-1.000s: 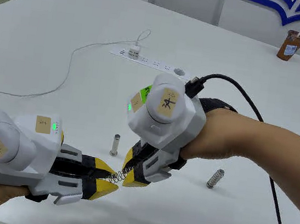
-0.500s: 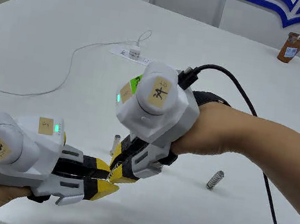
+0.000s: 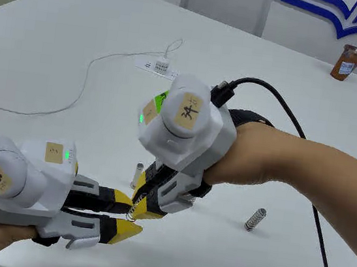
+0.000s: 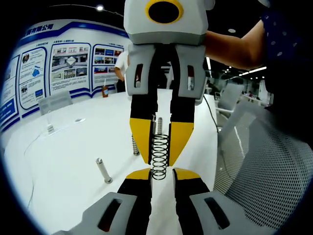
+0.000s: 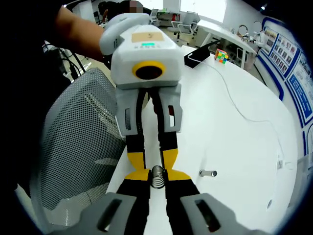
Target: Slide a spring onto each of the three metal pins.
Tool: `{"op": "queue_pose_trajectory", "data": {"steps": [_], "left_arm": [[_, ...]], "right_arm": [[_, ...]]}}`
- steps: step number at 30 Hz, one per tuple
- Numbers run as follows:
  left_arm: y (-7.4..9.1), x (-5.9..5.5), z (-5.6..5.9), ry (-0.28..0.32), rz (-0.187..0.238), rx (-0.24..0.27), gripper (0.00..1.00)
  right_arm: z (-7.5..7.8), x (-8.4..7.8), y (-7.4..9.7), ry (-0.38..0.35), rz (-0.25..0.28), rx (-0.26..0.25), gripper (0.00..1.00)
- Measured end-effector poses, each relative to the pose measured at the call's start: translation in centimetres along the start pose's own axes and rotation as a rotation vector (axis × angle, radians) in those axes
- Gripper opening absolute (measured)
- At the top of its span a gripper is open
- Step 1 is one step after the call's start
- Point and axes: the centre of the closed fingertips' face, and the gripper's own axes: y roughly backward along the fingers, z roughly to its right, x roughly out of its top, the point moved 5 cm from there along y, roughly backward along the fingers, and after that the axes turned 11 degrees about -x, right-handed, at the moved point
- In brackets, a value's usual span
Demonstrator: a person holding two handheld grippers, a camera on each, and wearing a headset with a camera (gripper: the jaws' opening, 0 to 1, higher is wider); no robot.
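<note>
A thin wire spring [image 4: 160, 152] spans the gap between my two grippers, which meet tip to tip above the white table [image 3: 57, 58]. My left gripper [image 4: 160, 175] is shut on its near end, and my right gripper [image 4: 160, 159] clamps its yellow fingers along the coils. In the right gripper view the spring [image 5: 157, 177] shows end-on between the right gripper [image 5: 156, 175] jaws. I cannot tell whether a pin runs inside it. A grey metal pin [image 3: 138, 175] stands just behind the grippers. A second spring [image 3: 256, 218] stands to the right of them.
A white power strip [image 3: 163, 71] with a plugged charger and a long white cable [image 3: 72, 93] lies further back. A brown drink cup [image 3: 347, 60] stands at the far right. A grey mesh chair [image 5: 73, 147] sits by the table's near edge.
My right gripper has moved left and closer to my left gripper, so less of the spring shows between the tips. The left gripper has barely moved.
</note>
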Motion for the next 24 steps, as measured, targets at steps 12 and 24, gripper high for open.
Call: {"op": "queue_pose_trajectory", "data": {"steps": [12,24], "left_arm": [[1.2,-0.5,-0.6,0.035,0.015,0.066,0.33],[1.8,-0.8,-0.7,0.055,0.02,0.103,0.5]], "right_arm": [[1.5,-1.1,0.4,-0.011,-0.035,-0.02,0.12],[3.9,-1.1,1.0,-0.013,-0.057,-0.073,0.12]]}}
